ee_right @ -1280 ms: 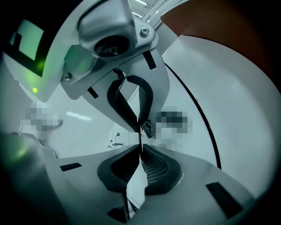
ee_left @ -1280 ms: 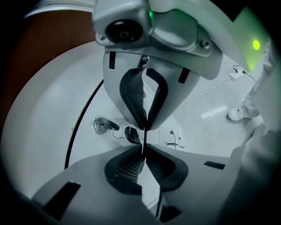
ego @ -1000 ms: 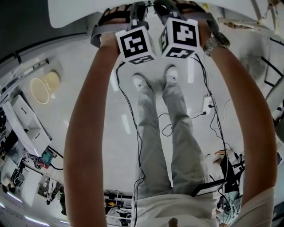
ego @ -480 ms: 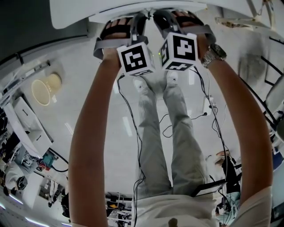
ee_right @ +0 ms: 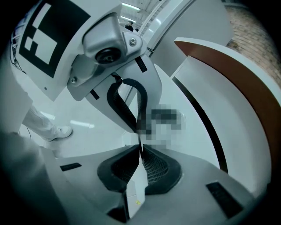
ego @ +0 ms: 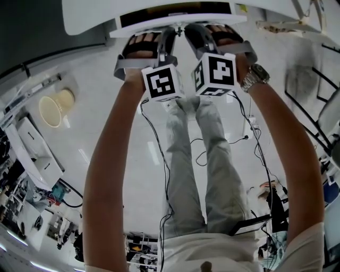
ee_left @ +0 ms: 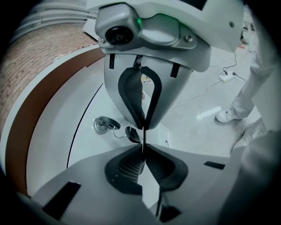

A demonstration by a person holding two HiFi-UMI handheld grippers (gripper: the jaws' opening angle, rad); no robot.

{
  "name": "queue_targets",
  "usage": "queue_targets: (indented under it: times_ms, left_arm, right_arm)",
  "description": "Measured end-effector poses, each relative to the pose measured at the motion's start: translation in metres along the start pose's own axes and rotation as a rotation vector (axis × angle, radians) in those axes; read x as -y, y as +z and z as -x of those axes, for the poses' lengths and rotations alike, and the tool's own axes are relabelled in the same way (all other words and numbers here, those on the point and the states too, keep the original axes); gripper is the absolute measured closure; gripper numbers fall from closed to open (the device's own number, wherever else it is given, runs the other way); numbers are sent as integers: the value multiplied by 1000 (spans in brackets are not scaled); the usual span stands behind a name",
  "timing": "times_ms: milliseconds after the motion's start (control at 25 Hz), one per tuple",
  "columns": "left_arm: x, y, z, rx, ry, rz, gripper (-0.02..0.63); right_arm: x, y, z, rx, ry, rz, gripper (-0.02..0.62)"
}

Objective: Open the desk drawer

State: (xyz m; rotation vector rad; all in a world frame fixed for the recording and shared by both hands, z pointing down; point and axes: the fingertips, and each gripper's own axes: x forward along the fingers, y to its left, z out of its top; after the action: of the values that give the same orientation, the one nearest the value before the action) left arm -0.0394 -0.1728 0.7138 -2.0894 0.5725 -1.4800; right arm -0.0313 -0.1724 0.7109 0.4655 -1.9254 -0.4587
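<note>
The white desk drawer (ego: 127, 27) stands part-way out from under the white desktop (ego: 85, 13), with a dark gap (ego: 175, 8) showing above its front. Both grippers hold the drawer front's thin edge side by side. My left gripper (ego: 169, 33) is shut on that edge (ee_left: 149, 193), and my right gripper (ego: 192, 31) is shut on it too (ee_right: 135, 189). In the left gripper view, the right gripper (ee_left: 144, 125) faces mine, tip to tip. A lock with a key ring (ee_left: 105, 125) sits on the drawer front (ee_left: 57, 132).
The desktop's brown edge (ee_left: 39, 105) curves past the drawer. The person's legs and shoes (ego: 183, 106) stand right below the grippers. Cables (ego: 159, 159) trail across the floor, a power strip (ego: 251, 126) lies at the right, and a pale bin (ego: 53, 109) stands at the left.
Both grippers have moved toward the person, and the drawer has come with them. The dark gap under the desktop has appeared and widened. The jaws stay closed.
</note>
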Motion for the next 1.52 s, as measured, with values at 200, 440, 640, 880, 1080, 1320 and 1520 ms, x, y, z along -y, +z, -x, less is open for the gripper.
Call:
queue_targets:
  times_ms: [200, 440, 640, 880, 1080, 1320, 1520]
  left_arm:
    - [-5, -2, 0, -5, 30, -23, 580]
    - [-6, 2, 10, 35, 116, 106, 530]
    - [4, -3, 25, 54, 126, 312, 477]
    - [-7, -14, 69, 67, 211, 659, 583]
    - [-16, -21, 117, 103, 255, 882, 598]
    - [-75, -11, 194, 292, 298, 1093, 598]
    - [-136, 8, 283, 448, 287, 1227, 598]
  right_arm:
    - [-1, 1, 0, 4, -1, -5, 554]
    - [-1, 1, 6, 37, -1, -104, 552]
    - [-10, -3, 20, 80, 1, -262, 454]
    - [-19, 1, 62, 169, 32, -629, 551]
    - [-19, 9, 112, 229, 33, -862, 569]
    - [25, 30, 195, 366, -16, -1058, 569]
    - [84, 54, 291, 515, -87, -1153, 569]
